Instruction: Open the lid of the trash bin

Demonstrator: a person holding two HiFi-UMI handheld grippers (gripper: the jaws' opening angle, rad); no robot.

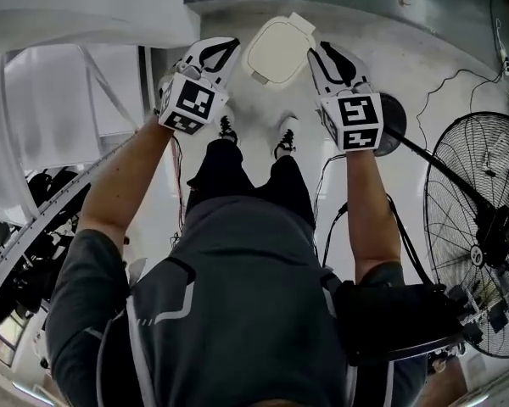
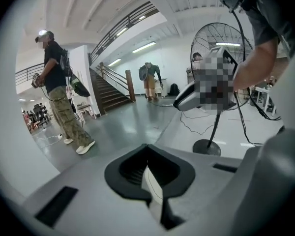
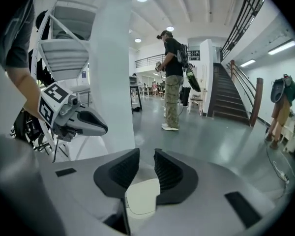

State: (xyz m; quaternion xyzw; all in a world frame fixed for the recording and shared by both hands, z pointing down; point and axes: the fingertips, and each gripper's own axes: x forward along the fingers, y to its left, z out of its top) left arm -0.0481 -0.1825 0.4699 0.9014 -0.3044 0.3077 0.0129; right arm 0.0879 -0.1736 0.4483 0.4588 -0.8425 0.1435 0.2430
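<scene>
Pale trash bin lid lies shut, low on the floor ahead of the feet. Left gripper and right gripper flank it from above, probably lining up. Left jaws pressed together, empty; right jaws slightly parted, empty.

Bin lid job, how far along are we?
Done: nothing yet; the lid looks flat and closed. In hand: the approach, one gripper on each side of it. The right gripper has its jaws apart, with the lid showing below them; the left gripper has its jaws together and holds nothing. Left: take hold of the lid and lift it.
</scene>
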